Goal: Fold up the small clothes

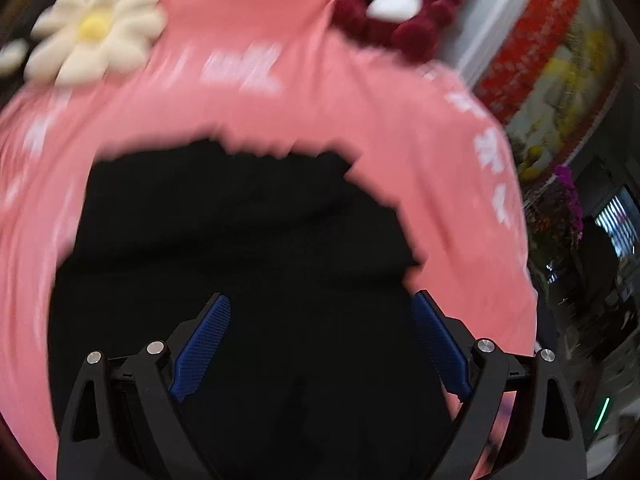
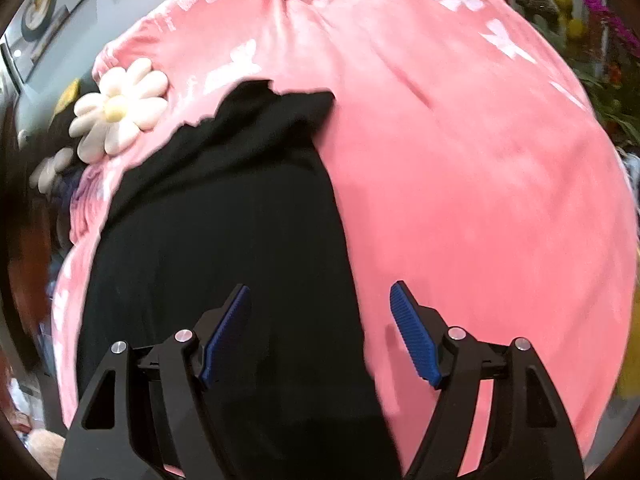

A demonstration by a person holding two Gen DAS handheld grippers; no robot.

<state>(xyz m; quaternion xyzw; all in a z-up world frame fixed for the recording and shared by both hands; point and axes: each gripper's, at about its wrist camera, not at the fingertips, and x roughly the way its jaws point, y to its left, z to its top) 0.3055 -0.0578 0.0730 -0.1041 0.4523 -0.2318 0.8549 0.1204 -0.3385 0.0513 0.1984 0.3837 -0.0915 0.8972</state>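
Nearest to us, the left gripper (image 1: 320,312) has its jaws wide apart with nothing between the blue pads (image 1: 202,346); black cloth fills the gap beneath them. The right gripper (image 2: 320,304) is likewise spread and empty, straddling the right-hand edge of the same cloth, one finger over black, the other over pink.

The black garment (image 2: 224,240) lies spread on the pink blanket (image 2: 480,184), running away from both grippers. Its far edge is wavy or scalloped, and in the right wrist view a layer seems doubled over near that far end. We judge the fold to be at an early or middle stage: the piece lies flat-ish but is not yet a compact bundle, and neither gripper holds it. Further folds remain.

Beyond the garment sit a white daisy cushion (image 2: 120,114) on the blanket's left side and a dark red plush toy (image 1: 404,4) at the far edge.

Hard to read: the left wrist view is smeared by motion blur; the black cloth shows almost no creases, so we cannot count layers or name the garment type. Its near edge is cut off behind the grippers. What lies under the blanket is hidden.
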